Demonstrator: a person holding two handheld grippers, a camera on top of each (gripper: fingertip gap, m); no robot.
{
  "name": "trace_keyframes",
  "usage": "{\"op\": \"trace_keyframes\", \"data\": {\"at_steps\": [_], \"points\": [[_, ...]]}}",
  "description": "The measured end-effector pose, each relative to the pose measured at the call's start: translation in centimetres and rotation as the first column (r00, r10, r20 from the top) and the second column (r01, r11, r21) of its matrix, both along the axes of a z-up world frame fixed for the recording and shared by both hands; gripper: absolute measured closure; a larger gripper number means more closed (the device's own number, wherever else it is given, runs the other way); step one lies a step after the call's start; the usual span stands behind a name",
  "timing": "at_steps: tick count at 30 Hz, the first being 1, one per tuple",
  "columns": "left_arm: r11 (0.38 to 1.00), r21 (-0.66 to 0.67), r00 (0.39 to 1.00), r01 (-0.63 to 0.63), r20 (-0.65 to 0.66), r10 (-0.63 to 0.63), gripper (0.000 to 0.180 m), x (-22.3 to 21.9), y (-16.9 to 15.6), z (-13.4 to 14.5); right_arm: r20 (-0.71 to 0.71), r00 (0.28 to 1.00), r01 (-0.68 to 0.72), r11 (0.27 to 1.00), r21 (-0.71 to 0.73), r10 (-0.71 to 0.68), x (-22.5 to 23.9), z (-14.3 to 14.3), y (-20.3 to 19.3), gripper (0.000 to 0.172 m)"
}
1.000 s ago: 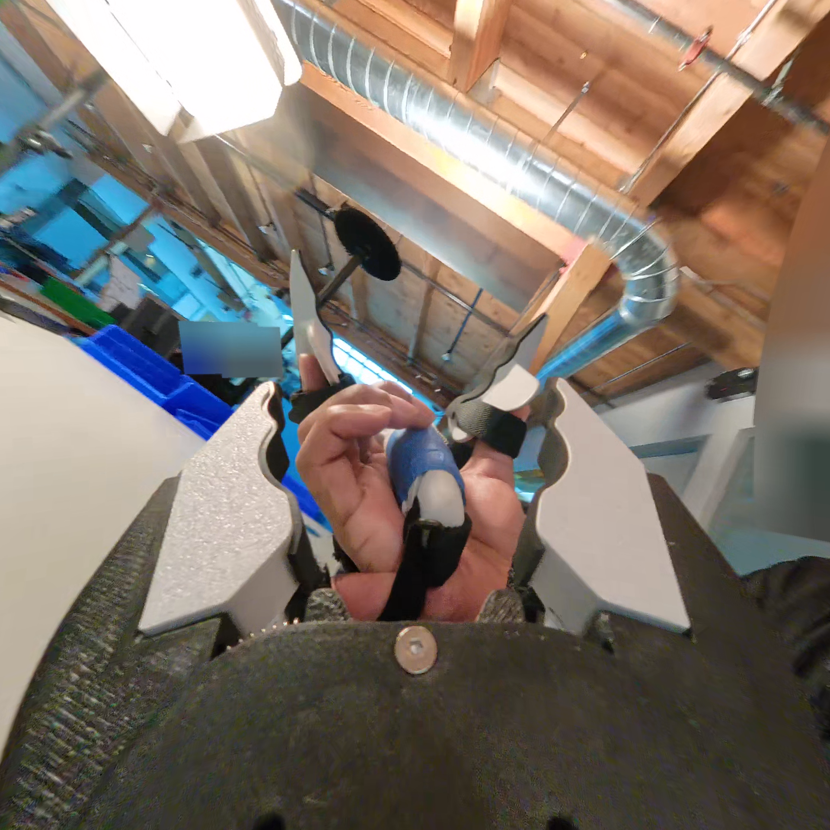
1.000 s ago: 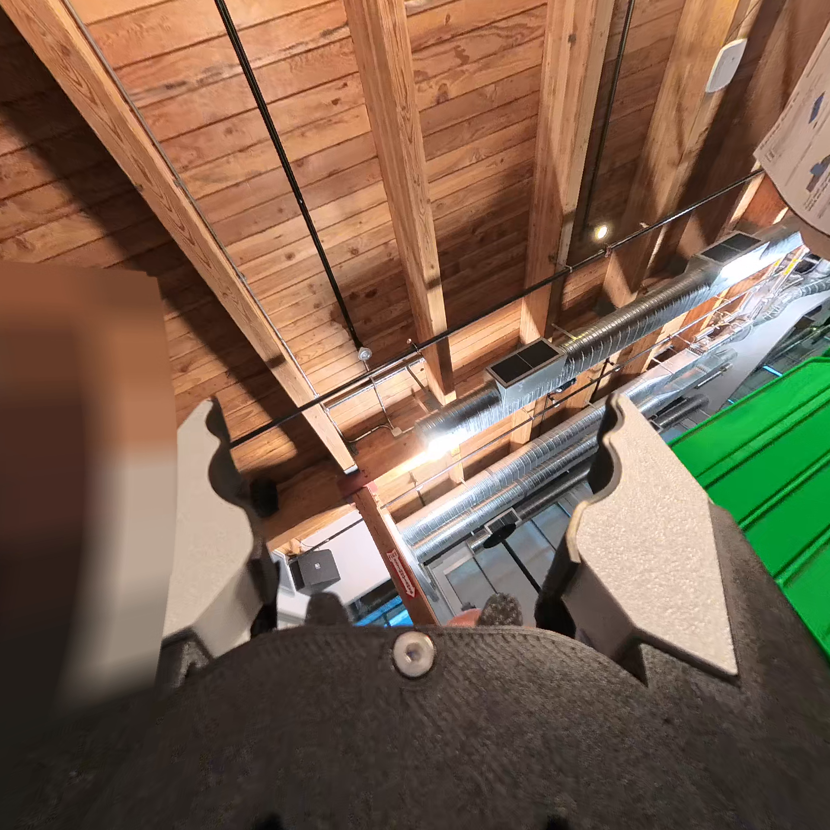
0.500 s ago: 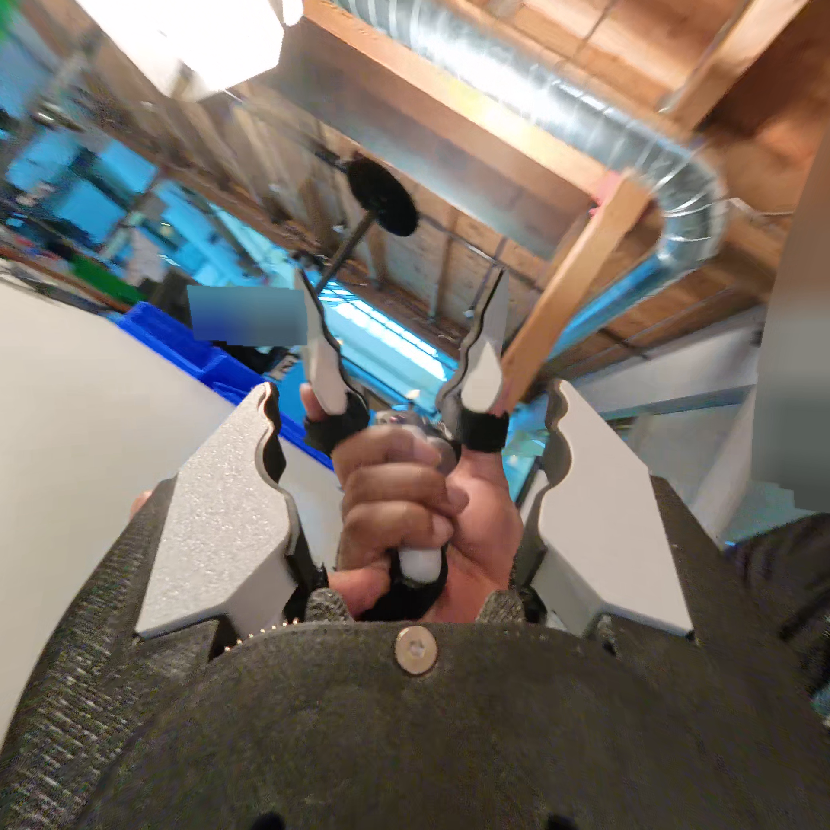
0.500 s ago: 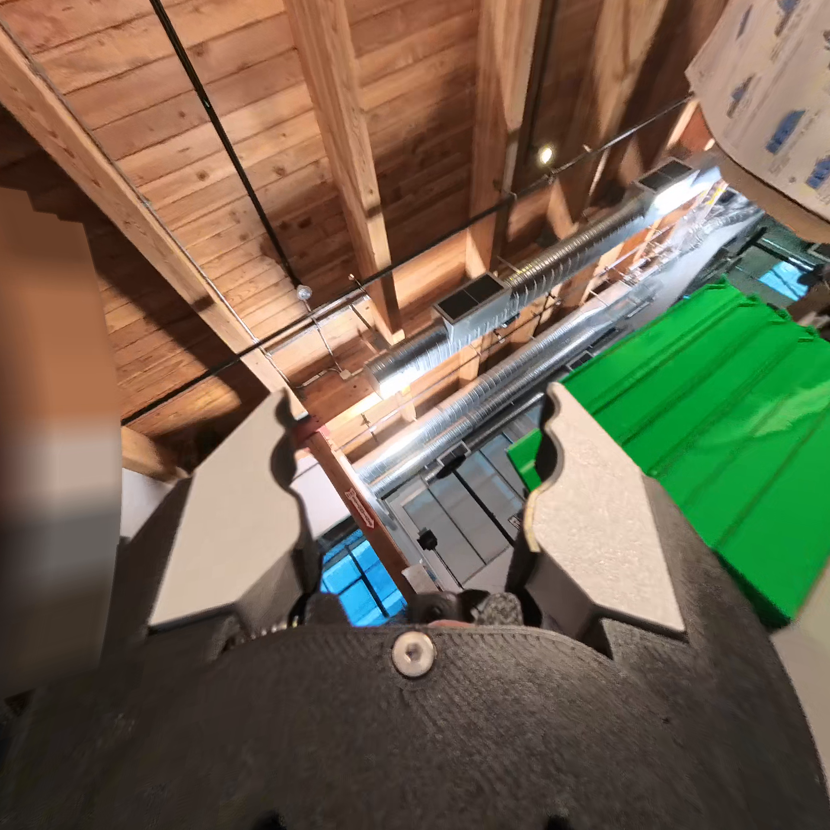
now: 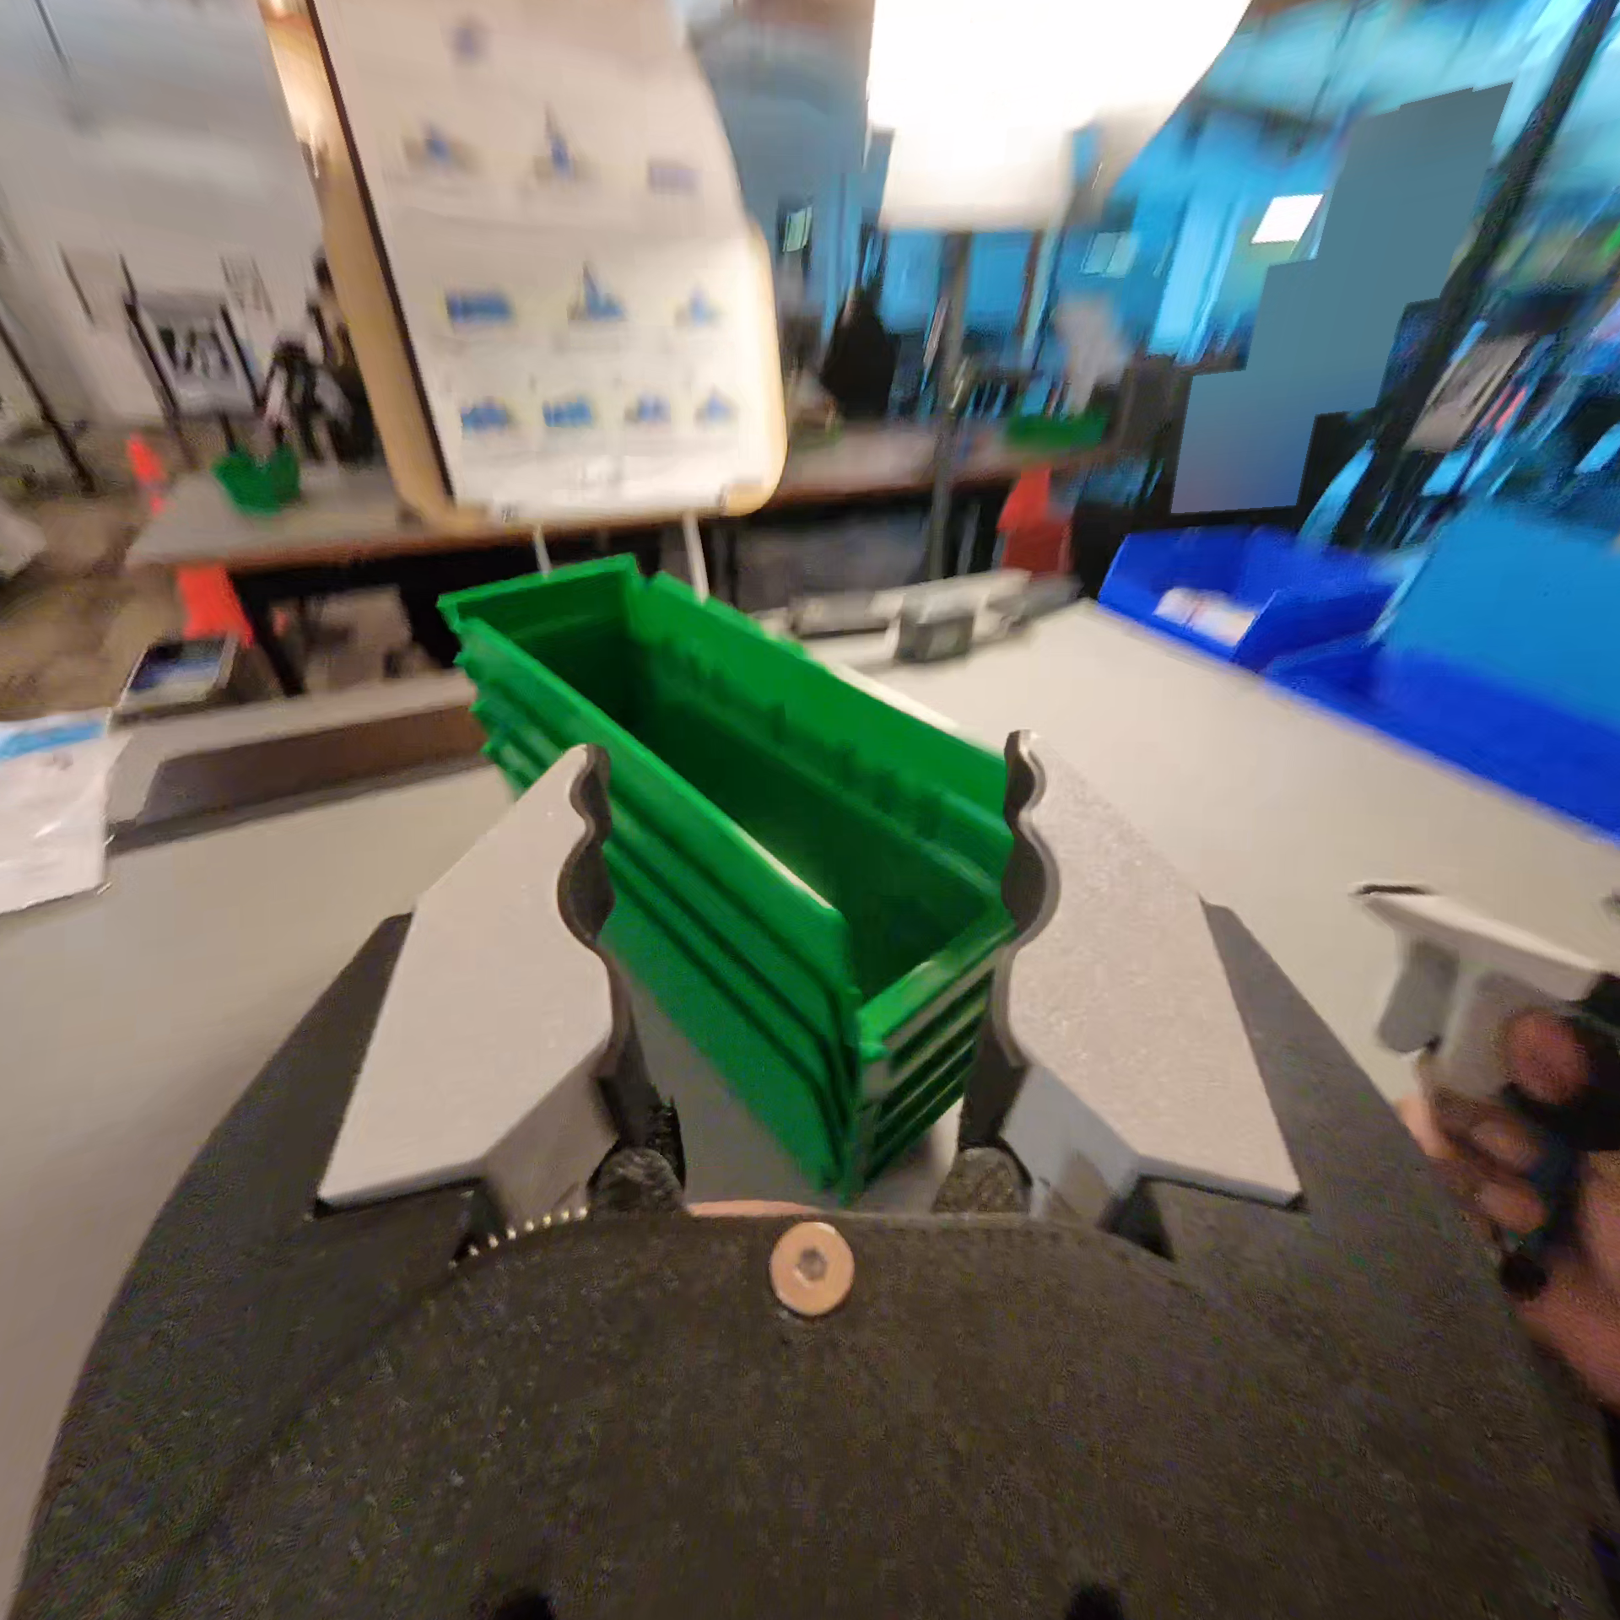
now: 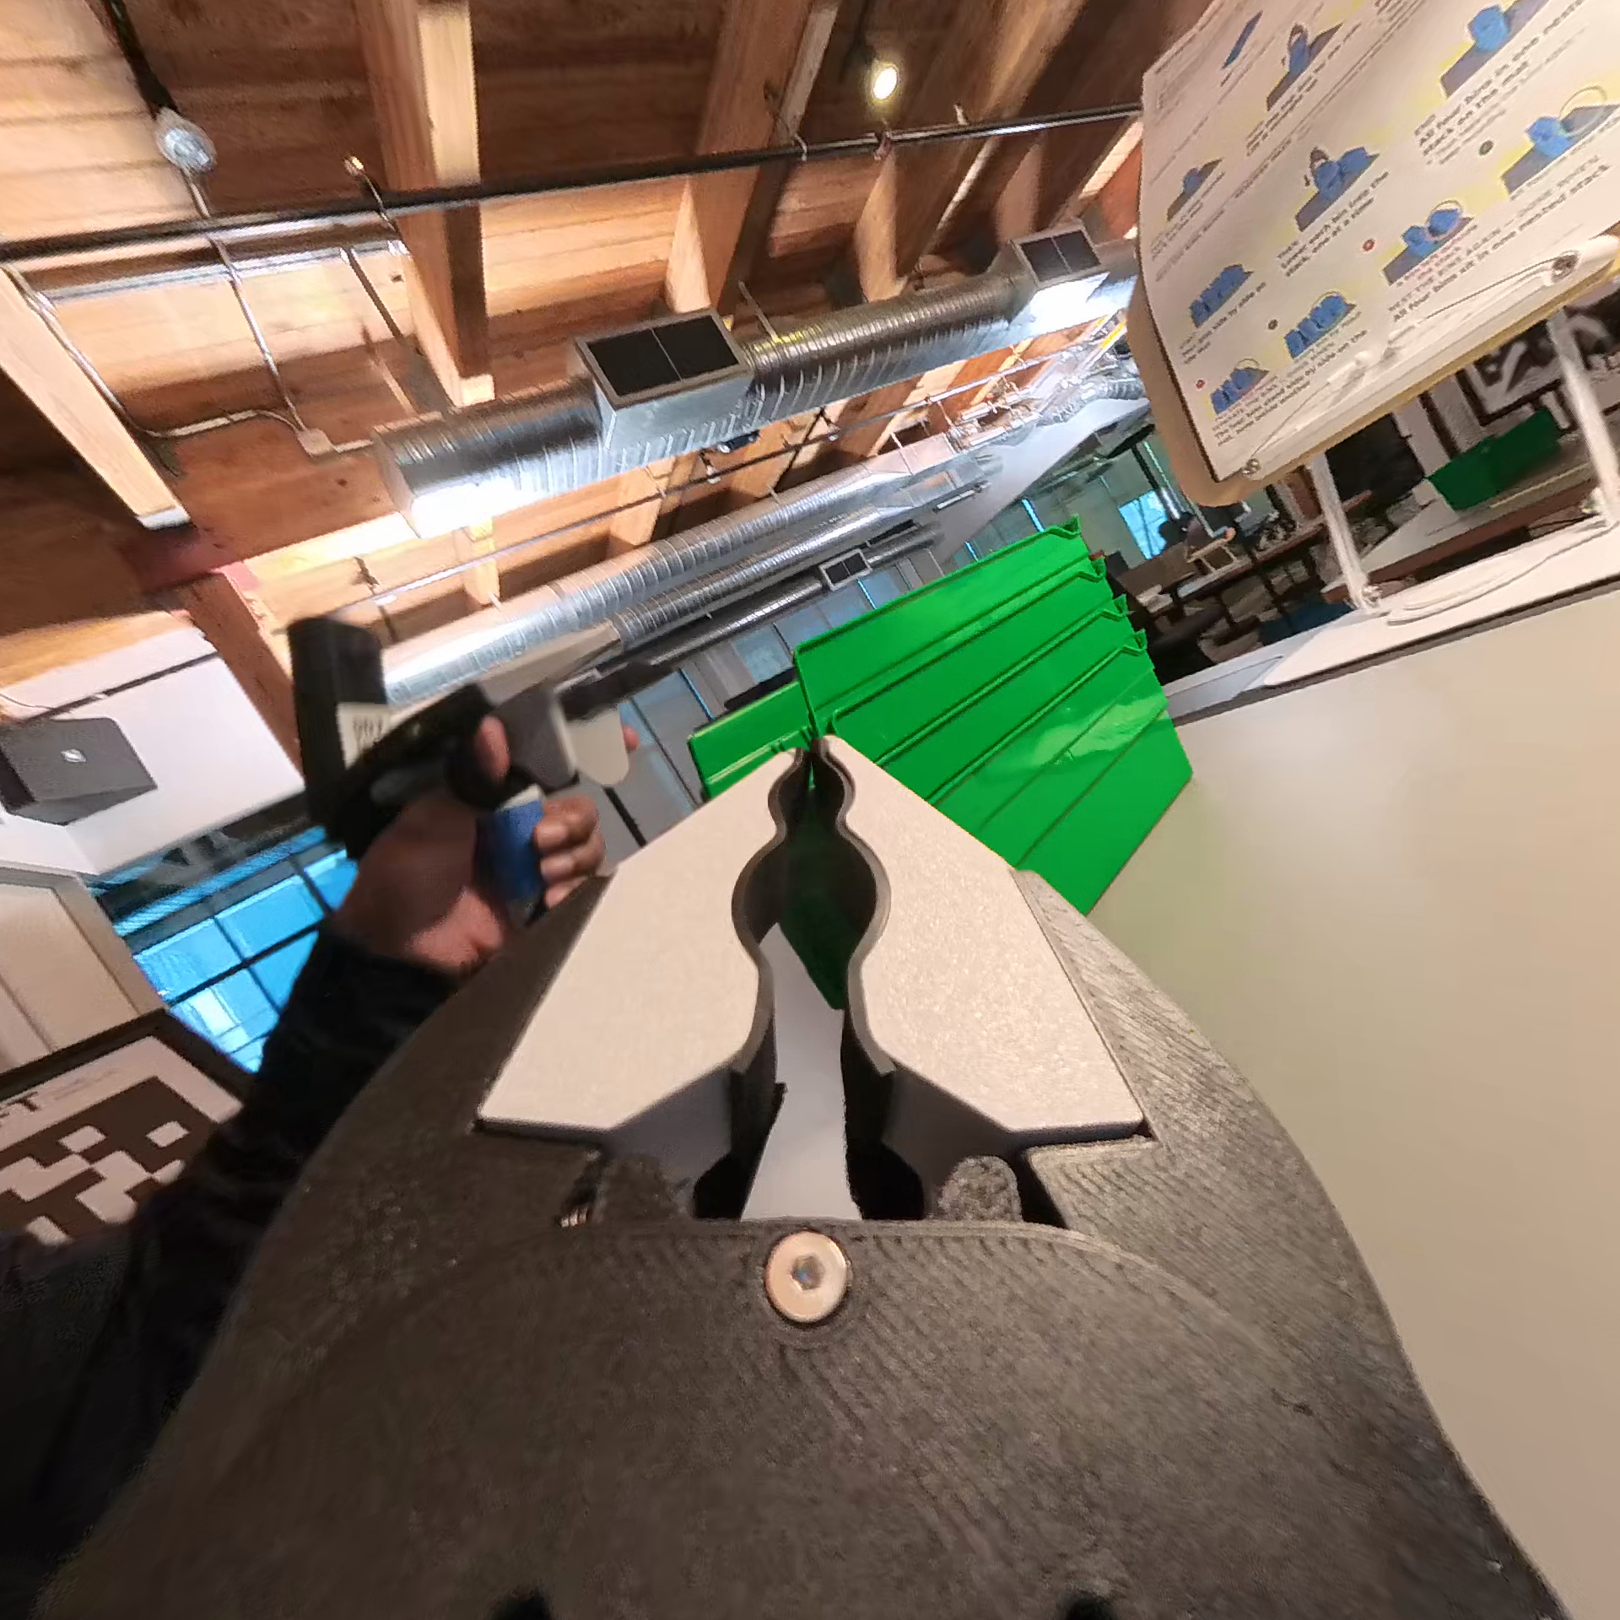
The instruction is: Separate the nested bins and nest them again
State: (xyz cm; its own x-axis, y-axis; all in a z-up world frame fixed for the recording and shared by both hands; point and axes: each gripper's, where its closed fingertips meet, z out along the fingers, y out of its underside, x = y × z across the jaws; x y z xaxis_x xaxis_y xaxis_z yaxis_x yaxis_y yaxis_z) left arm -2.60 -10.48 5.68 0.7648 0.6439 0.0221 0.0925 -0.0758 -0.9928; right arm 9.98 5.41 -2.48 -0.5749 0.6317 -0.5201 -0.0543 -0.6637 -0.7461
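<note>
In the left wrist view, a white sheet (image 5: 48, 806) lies at the left edge of the frame on the grey table (image 5: 1227, 789). Higher, left of the centre, a board with printed pictures (image 5: 570, 263) stands behind the table. In the centre of the frame is the stack of nested green bins (image 5: 745, 789), long and narrow, standing on the table and running away from the camera. The left gripper (image 5: 802, 841) has its fingers spread wide, and the near end of the stack stands between them. The right finger (image 5: 1030, 877) seems to be at the corner of the top rim, but I cannot tell if it presses there; the left finger is just beside the side wall. At the upper right of the frame are blue bins (image 5: 1315, 605), blurred. At the right edge, a hand holds the other gripper's handle.

In the right wrist view, the left hand (image 6: 456, 859) with its handle is at the middle left. In the centre, the right gripper (image 6: 811, 758) has its fingers clenched together, tips meeting just at the edge of the green stack (image 6: 1008, 728), which rises behind them. I cannot tell if the tips pinch a rim. At the upper right hangs the picture board (image 6: 1359, 219).
</note>
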Motion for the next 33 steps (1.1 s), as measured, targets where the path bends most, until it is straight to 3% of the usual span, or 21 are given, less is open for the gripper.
{"op": "trace_keyframes", "data": {"at_steps": [3, 8, 13, 18, 22, 26, 29, 33], "points": [[0.979, -0.203, 0.985, 0.021, 0.171, 0.015, 0.078, -4.4, 1.9, -1.3, 0.028, 1.0, 0.008, 1.0, 0.023, -0.009, -0.5, -0.4, -0.3, 0.171], [0.956, -0.284, 0.904, 0.067, 0.423, 0.062, 0.055, -9.8, 5.1, -3.2, 0.029, 1.0, -0.006, 1.0, 0.001, 0.006, -0.5, -0.4, -0.1, 0.171], [0.878, -0.464, 0.898, 0.121, 0.429, 0.103, 0.059, -11.7, 6.3, -6.2, 0.022, 0.999, -0.032, 0.999, -0.022, 0.032, -0.4, -0.3, 0.0, 0.171], [0.862, -0.437, 0.896, 0.256, 0.442, -0.042, 0.057, -12.0, 7.6, -6.6, 0.015, 0.999, -0.05, 0.998, -0.04, 0.05, -0.4, -0.3, 0.0, 0.17], [0.831, -0.388, 0.849, 0.399, 0.498, -0.176, 0.059, -11.8, 8.8, -6.3, 0.016, 0.998, -0.06, 0.997, -0.045, 0.061, -0.5, -0.3, 0.0, 0.17], [0.874, -0.398, 0.814, 0.28, 0.581, 0.003, 0.053, -13.0, 8.7, -5.7, 0.009, 0.998, -0.064, 0.996, -0.055, 0.064, -0.4, -0.2, 0.1, 0.17], [0.859, -0.491, 0.84, 0.148, 0.52, 0.152, 0.042, -13.7, 8.7, -5.7, 0.009, 0.997, -0.071, 0.996, -0.059, 0.072, -0.4, -0.2, 0.1, 0.17], [0.82, -0.568, 0.872, 0.066, 0.433, 0.23, 0.037, -13.4, 9.9, -5.2, 0.001, 0.997, -0.081, 0.995, -0.066, 0.081, -0.3, -0.1, 0.1, 0.169]]}}
